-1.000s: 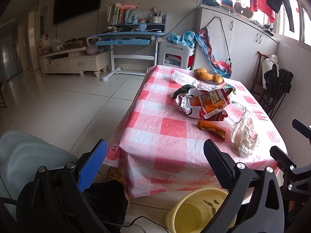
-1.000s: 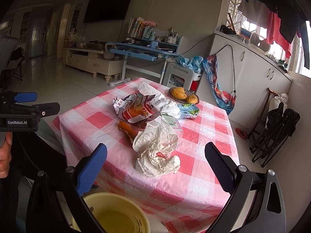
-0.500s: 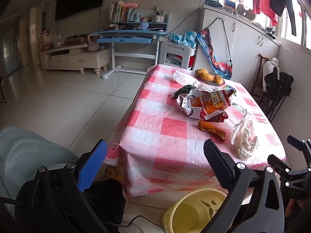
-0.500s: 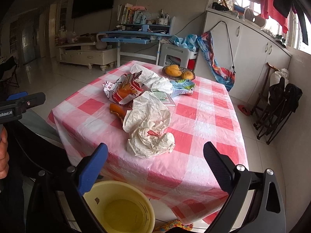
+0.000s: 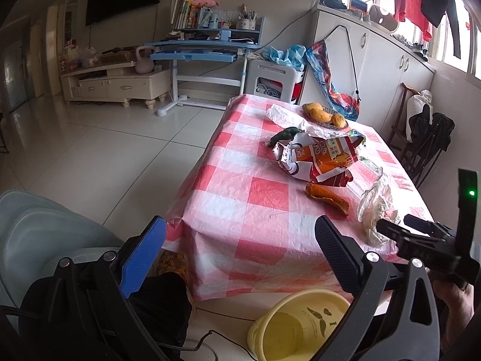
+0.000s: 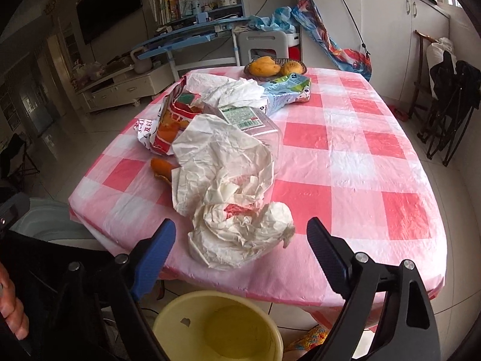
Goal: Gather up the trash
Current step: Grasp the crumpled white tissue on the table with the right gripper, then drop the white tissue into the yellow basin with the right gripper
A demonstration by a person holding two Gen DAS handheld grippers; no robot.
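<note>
Fingers spread wide and empty, your right gripper (image 6: 240,248) has closed in on the crumpled paper (image 6: 240,234); grasp next, above the bucket (image 6: 218,328).

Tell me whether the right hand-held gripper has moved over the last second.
Yes. The right hand-held gripper moved forward toward the crumpled white paper on the table.

Crumpled white paper wrapper (image 6: 237,210) lies at table's near edge. Torn orange-red snack bag (image 5: 318,159) lies behind it, orange peel (image 5: 326,198) between them.
</note>
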